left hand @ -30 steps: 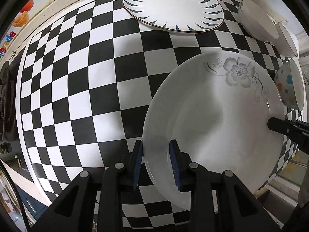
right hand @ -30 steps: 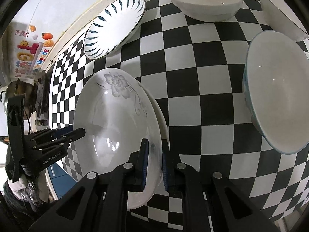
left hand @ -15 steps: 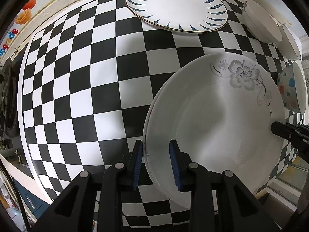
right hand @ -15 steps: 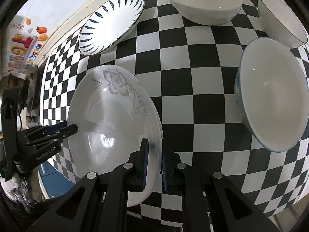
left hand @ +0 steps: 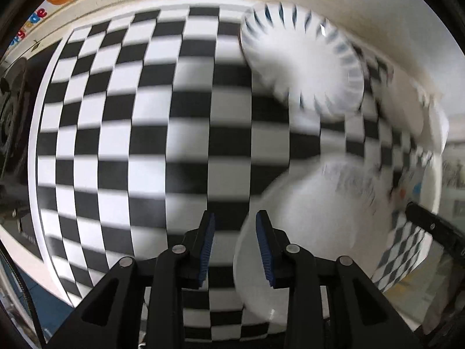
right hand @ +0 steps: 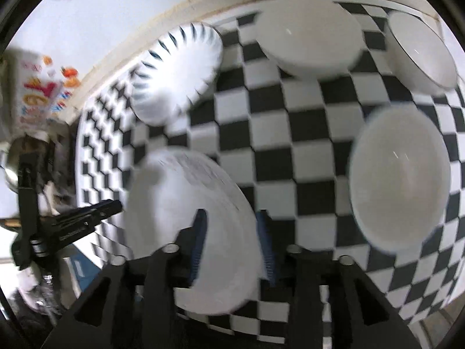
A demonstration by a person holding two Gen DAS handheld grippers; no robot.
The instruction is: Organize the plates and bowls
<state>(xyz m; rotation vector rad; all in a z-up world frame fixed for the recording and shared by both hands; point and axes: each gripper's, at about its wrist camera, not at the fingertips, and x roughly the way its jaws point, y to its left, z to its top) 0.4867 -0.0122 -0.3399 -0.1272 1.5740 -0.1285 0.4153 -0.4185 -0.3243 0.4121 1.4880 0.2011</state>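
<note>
The white floral plate (left hand: 319, 218) (right hand: 174, 209) lies on the checkered counter (left hand: 145, 145), blurred by motion. My left gripper (left hand: 236, 244) hovers at its left rim, jaws opening; only the rim's edge shows between the pads, untouched. My right gripper (right hand: 231, 241) straddles the opposite rim, jaws opening wide, both pads off the plate. Each gripper's tip shows in the other view, the right gripper (left hand: 430, 226) and the left gripper (right hand: 110, 206). A blue-leaf plate (left hand: 302, 67) (right hand: 177, 72) sits by the back wall.
A large white bowl (right hand: 401, 174) stands right of the floral plate. A shallow white bowl (right hand: 308, 37) and another bowl (right hand: 421, 49) sit at the back. A dotted bowl (left hand: 418, 186) is blurred at the right. A stove (left hand: 8, 116) borders the counter's left edge.
The right jaws, shut on the floral plate's rim before, have sprung apart. The left gripper has slid left off the rim and its jaws have widened a little. Both views pulled back and blurred.
</note>
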